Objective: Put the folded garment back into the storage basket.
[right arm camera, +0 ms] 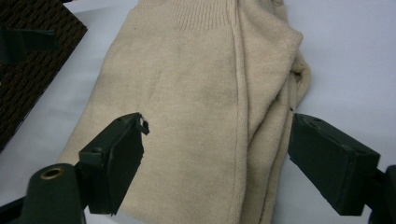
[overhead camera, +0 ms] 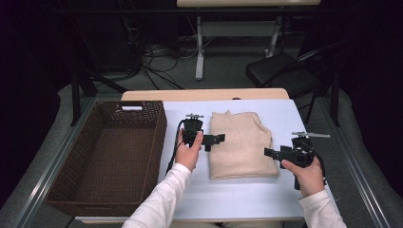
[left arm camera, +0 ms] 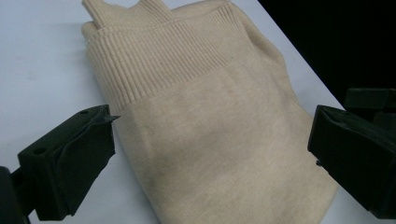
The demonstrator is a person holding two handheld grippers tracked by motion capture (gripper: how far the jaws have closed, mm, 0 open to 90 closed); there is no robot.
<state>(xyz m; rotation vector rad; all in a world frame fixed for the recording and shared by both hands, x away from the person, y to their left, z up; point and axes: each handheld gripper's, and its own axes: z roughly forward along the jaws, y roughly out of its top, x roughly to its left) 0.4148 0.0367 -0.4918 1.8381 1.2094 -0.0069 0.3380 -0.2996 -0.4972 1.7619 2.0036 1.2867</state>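
Observation:
A folded beige knitted sweater (overhead camera: 242, 145) lies in the middle of the white table top (overhead camera: 190, 194). My left gripper (overhead camera: 215, 139) is at the sweater's left edge, pointing right, jaws open over the fabric. My right gripper (overhead camera: 272, 153) is at the sweater's right edge, pointing left, also open. In the left gripper view the sweater (left arm camera: 210, 126) with its ribbed hem spreads between and beyond the two black jaws, which stand wide apart. In the right gripper view the sweater (right arm camera: 196, 107) lies under the spread jaws, its folded layers at the right side.
A dark brown wicker basket (overhead camera: 66, 190) stands at the table's left, empty inside. Its corner (right arm camera: 28, 70) appears in the right gripper view. Behind the table are a black chair (overhead camera: 280, 71), cables on the floor and another table's legs (overhead camera: 199, 42).

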